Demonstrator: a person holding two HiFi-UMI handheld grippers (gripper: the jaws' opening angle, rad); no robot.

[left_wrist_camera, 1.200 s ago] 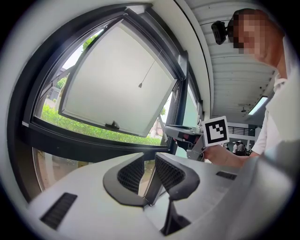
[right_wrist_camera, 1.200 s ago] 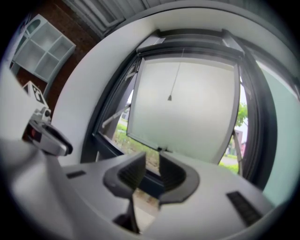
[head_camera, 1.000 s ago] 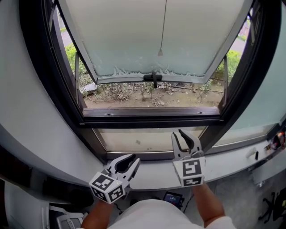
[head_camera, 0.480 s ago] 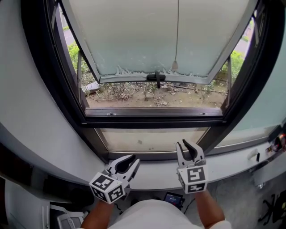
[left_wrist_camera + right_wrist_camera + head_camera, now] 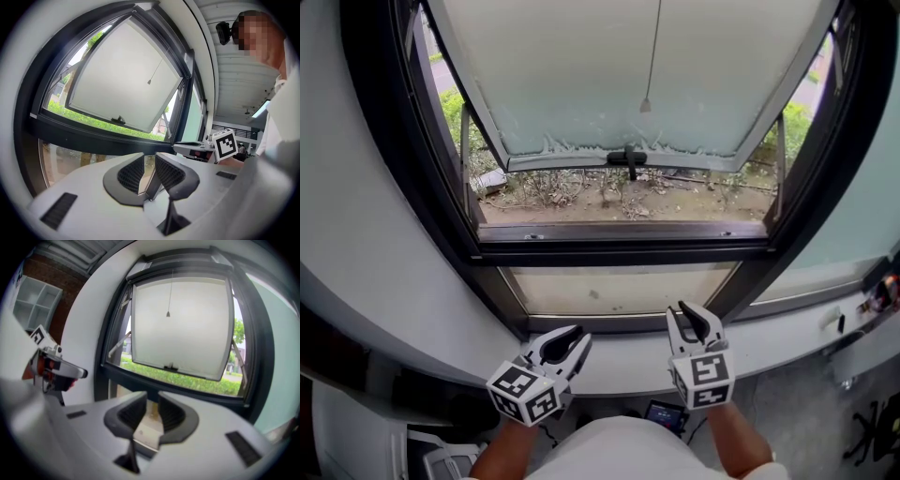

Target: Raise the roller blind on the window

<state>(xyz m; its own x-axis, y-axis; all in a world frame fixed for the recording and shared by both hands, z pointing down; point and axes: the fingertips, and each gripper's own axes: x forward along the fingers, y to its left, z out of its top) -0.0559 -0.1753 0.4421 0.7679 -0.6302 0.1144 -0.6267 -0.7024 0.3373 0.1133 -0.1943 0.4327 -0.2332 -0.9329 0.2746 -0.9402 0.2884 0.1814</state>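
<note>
The blind's pull cord, ending in a small grey weight (image 5: 646, 105), hangs free in front of the frosted, tilted-out window sash (image 5: 581, 75). No blind fabric shows over the pane. The weight also shows in the left gripper view (image 5: 149, 82) and the right gripper view (image 5: 168, 313). My left gripper (image 5: 565, 343) (image 5: 149, 161) is held low over the white sill (image 5: 619, 366), open and with nothing in it. My right gripper (image 5: 694, 319) (image 5: 152, 401) is beside it, also open; its jaws have just been closing a little with nothing between them. Both are far below the cord.
A thick dark window frame (image 5: 619, 246) surrounds the opening, with a fixed frosted pane (image 5: 609, 291) below. The sash handle (image 5: 626, 159) sits at its lower edge. Small devices lie on the sill at far right (image 5: 881, 295). A dark phone-like object (image 5: 662, 414) lies below.
My right gripper has sunk toward the sill and nearer to me. The cord's weight swung right, then back left. The left gripper has stayed in place.
</note>
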